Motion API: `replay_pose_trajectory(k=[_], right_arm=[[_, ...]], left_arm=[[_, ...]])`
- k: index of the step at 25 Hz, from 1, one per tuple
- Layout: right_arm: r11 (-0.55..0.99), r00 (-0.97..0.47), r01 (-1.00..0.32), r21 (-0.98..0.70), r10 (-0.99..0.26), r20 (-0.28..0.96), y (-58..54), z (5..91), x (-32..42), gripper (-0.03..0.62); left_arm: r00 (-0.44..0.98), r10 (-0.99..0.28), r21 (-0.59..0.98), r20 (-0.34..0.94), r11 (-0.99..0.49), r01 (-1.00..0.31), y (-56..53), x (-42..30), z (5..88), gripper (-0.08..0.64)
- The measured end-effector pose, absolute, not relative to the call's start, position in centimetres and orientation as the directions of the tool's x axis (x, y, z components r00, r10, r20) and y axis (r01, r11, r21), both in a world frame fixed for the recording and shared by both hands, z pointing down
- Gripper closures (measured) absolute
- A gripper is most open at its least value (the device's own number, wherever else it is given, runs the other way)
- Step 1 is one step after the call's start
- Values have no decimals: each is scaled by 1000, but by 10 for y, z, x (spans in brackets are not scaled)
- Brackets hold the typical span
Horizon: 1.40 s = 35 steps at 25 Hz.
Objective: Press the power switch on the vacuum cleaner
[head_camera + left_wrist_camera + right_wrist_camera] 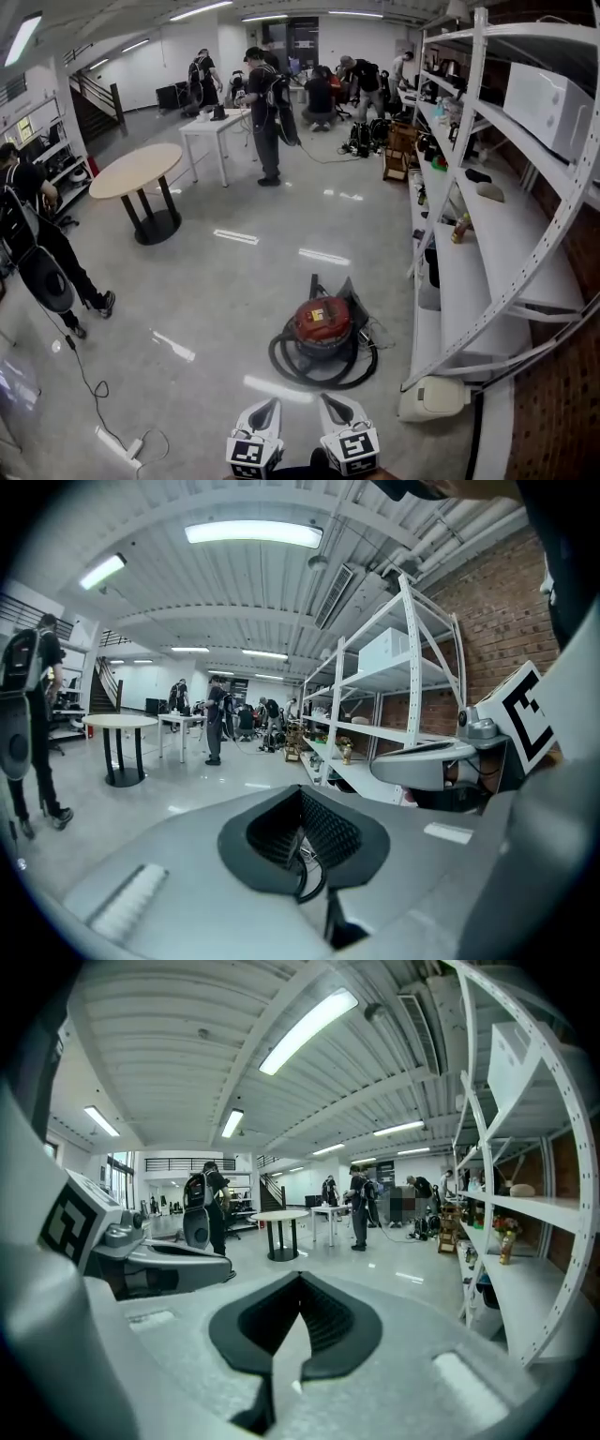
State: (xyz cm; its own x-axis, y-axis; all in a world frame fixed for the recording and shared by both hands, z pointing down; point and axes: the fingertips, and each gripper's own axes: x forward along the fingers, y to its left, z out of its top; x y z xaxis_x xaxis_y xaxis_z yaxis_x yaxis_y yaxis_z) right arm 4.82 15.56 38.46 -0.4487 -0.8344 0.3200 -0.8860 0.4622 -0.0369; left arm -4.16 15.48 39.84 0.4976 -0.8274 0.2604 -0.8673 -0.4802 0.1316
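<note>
- On the glossy floor (211,309), ahead of both grippers, stands the red vacuum cleaner (323,321), near the foot of the white shelving rack (487,234) at the right.
- Its black hose (314,368) lies coiled round the base. The near loop is between the grippers and the canister, with bare floor on this side of it. The power switch is too small to pick out.
- The left hand-held gripper (268,410) sits at the bottom edge of the head view, well apart from the vacuum. Its ribbed pads (333,834) meet at the tips and grip nothing (a dark bit of cable or hose shows through the slit beneath them).
- The right hand-held gripper (333,407) is just beside it. Its pads (328,1321) are likewise closed tip to tip with nothing held.
- To the left, a white power strip (120,447) and its cable (89,380) trail over the floor, near a person in black (42,244).
- Farther off are a round worktop (138,170) and a white worktop (217,126), with a standing person (265,112) beside the white one and more people behind.
- The rack carries a white box (548,103) up high, a bottle (459,228) midway, and a beige appliance (431,398) at the lowest level.
</note>
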Motion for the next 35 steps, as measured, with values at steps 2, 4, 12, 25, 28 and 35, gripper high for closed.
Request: replay_pose_trajectory(k=[2,4,12,25,28,35], right_arm=[[456,-438,-890,-26,-837,329,167,380,31,600],[462,-441,-887,-21,-831,339,181,382,13,600],[433,-418,-900,-52,-824,382,258,405,-39,600],[356,-341,-934,-35,-855,390,328,403,-48,600],[336,-323,-941,-36,-864,386,338,405,-28,601],[269,-270,-962,-55,-891,364,362,406,36,601]], left_arm=[[494,-829,142,262,-474,-869,169,-61,402,545],[495,-830,152,258,-471,-869,184,-77,405,545],[514,-826,183,231,-482,-857,248,-132,411,545],[578,-779,207,242,-541,-816,317,-144,420,545],[582,-778,192,237,-550,-813,320,-128,417,545],[666,-704,175,248,-644,-745,338,-49,414,545]])
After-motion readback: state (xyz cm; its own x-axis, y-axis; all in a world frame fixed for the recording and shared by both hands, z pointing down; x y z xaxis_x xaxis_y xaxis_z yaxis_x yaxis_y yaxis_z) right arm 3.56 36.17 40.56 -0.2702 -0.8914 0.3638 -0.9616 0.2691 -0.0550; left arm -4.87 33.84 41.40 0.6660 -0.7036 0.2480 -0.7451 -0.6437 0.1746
